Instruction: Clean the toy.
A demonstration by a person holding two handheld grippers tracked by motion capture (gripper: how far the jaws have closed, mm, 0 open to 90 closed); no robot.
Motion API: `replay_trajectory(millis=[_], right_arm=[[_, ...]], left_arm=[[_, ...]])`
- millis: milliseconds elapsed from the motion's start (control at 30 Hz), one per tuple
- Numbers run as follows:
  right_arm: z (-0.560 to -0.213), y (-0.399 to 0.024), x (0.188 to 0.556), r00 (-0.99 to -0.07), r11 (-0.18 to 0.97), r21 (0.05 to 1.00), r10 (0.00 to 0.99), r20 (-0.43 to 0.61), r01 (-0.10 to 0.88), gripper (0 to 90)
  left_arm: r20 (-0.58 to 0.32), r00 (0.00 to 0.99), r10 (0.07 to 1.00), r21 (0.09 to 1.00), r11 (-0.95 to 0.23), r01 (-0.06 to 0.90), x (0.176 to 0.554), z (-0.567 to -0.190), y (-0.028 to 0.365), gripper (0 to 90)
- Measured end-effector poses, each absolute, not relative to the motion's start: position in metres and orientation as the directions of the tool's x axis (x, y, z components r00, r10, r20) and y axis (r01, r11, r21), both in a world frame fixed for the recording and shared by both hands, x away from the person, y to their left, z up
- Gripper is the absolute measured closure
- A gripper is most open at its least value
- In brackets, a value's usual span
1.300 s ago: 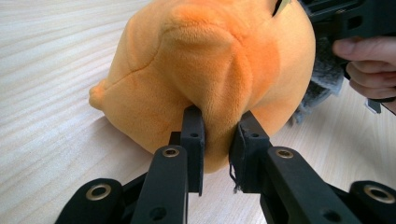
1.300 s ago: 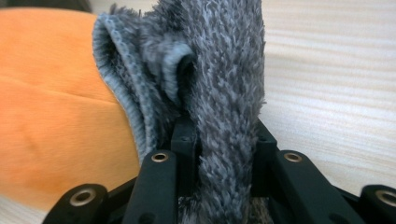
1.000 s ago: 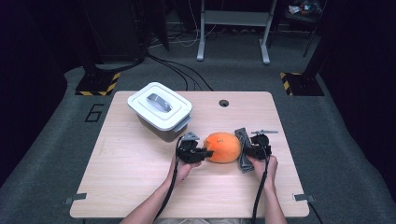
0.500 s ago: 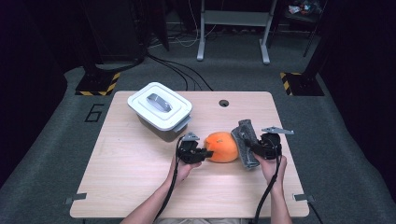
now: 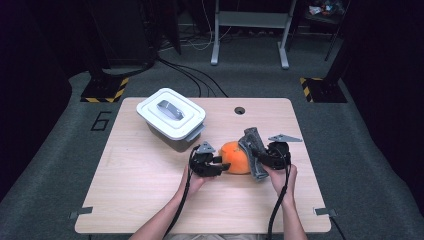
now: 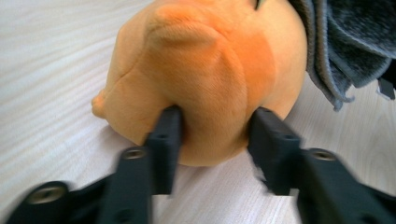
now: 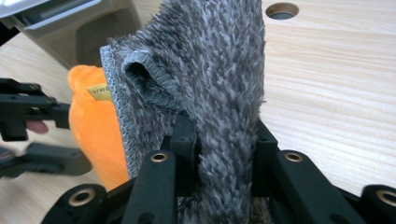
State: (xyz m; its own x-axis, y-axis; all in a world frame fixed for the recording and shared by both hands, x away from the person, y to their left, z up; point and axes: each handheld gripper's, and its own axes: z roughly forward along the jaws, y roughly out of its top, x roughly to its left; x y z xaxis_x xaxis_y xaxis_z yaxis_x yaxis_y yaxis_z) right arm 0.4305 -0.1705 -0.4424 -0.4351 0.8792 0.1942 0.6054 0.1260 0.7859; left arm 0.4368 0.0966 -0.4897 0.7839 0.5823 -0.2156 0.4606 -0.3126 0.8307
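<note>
White lidded container (image 5: 171,119), rear left of the counter (image 5: 135,200). Left gripper (image 5: 216,166): jaws just opening, straddling the near bulge of the orange plush toy (image 5: 236,157) with pads at its fur, no longer clamped (toy resting mid-counter, right of the container). Right gripper (image 5: 265,159): jaws clenched on a grey shaggy cloth (image 5: 252,150), held upright and touching the toy's right side.
</note>
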Motion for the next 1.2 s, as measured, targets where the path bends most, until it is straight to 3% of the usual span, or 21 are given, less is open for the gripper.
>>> replay_trajectory(millis=[100, 367, 433, 533, 600, 700, 967, 1200], right_arm=[[-0.444, -0.173, 0.432, -0.432, 0.123, 0.786, 0.88, 0.195, 0.606, 69.5], [-0.444, -0.173, 0.434, -0.432, 0.124, 0.787, 0.881, 0.193, 0.605, 69.5], [-0.444, -0.172, 0.434, -0.43, 0.119, 0.787, 0.881, 0.197, 0.606, 69.6], [-0.445, -0.172, 0.434, -0.425, 0.117, 0.786, 0.884, 0.197, 0.607, 69.7], [-0.445, -0.174, 0.433, -0.424, 0.113, 0.79, 0.884, 0.196, 0.602, 69.8], [-0.442, -0.176, 0.43, -0.423, 0.099, 0.797, 0.882, 0.206, 0.595, 69.8], [-0.421, -0.168, 0.416, -0.462, 0.119, 0.828, 0.869, 0.18, 0.548, 69.8], [-0.409, -0.143, 0.41, -0.521, 0.181, 0.835, 0.842, 0.141, 0.519, 69.6]], left_arm=[[-0.131, 0.793, 0.595, 0.83, -0.371, 0.416, 0.433, -0.494, 0.093, 39.7], [-0.057, 0.793, 0.607, 0.834, -0.407, 0.372, 0.434, -0.504, 0.089, 35.7], [-0.026, 0.801, 0.598, 0.842, -0.418, 0.34, 0.434, -0.506, 0.087, 40.8], [-0.011, 0.806, 0.591, 0.851, -0.417, 0.317, 0.434, -0.507, 0.086, 55.8], [-0.027, 0.802, 0.597, 0.853, -0.404, 0.33, 0.434, -0.506, 0.087, 64.7], [-0.087, 0.798, 0.597, 0.847, -0.377, 0.374, 0.435, -0.502, 0.089, 70.3], [-0.195, 0.762, 0.618, 0.821, -0.323, 0.471, 0.435, -0.49, 0.087, 71.4], [-0.214, 0.762, 0.612, 0.816, -0.317, 0.484, 0.432, -0.484, 0.085, 71.3]])
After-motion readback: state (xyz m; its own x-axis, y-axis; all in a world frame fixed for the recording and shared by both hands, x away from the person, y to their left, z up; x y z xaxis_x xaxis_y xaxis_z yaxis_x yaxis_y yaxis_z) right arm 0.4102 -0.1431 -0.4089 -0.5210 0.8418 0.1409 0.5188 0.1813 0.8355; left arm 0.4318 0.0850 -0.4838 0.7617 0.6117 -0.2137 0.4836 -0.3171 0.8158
